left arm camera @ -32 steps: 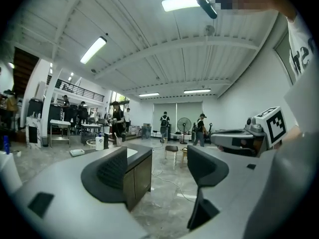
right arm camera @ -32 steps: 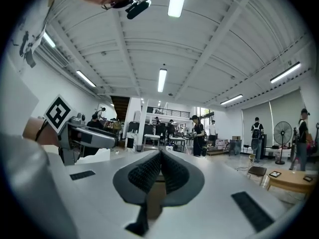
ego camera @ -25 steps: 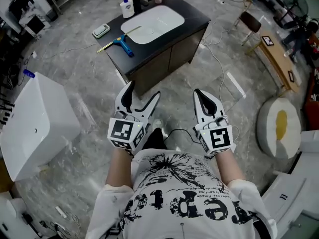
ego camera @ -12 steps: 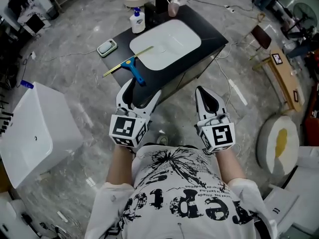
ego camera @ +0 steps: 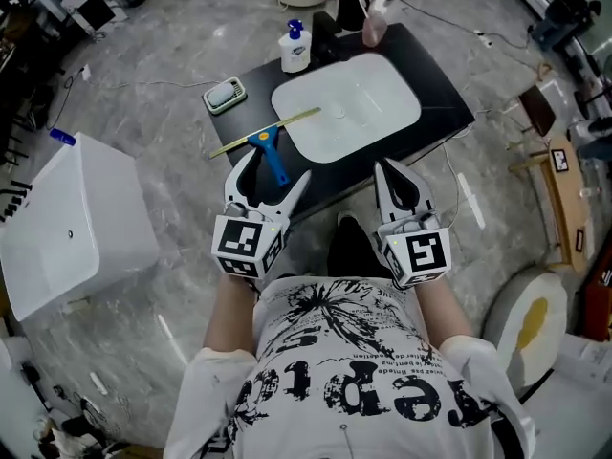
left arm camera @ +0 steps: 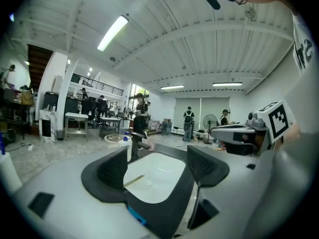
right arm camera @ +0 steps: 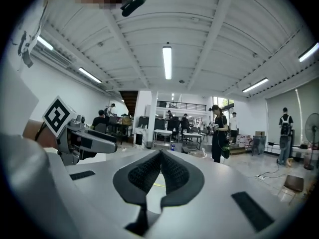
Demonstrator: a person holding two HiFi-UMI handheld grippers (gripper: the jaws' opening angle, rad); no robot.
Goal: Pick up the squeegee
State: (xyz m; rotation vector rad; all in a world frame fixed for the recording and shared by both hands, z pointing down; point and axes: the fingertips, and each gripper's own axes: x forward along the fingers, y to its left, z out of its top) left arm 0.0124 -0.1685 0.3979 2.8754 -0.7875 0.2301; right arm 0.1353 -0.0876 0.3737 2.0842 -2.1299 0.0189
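1. Far left on the dark rectangular worktop (ego camera: 442, 103) you've got a small green soap dish (ego camera: 226, 94) and a white pump bottle with a blue top (ego camera: 295, 48). Neither matters for this.
2. Your left gripper (ego camera: 277, 172) has its jaws released and spread wide, with nothing between them. Through the gap, its own view only shows the basin and a sliver of blue down low.
3. The squeegee with the blue plastic handle and thin yellowish blade bar (ego camera: 271, 142) lies flat on the worktop, just left of the white round-cornered sink basin (ego camera: 363, 103). In the head view it sits right off the tips of the left jaws. I can't tell how much height gap there is.
4. The blade bar is the long axis, running diagonally from near-left to far-right, and its far end laps over the basin rim. The handle sticks out crosswise toward you and the near edge of the worktop.
5. Your right gripper (ego camera: 387, 170) has its jaws clenched together on nothing, and it's apart from the squeegee.
6. Progress is basically zero, I'd say, since nothing's touching the squeegee. You've got the whole thing left: reach in, close on the handle, lift. The left gripper looks like the obvious pick, being open and roughly lined up with the handle.
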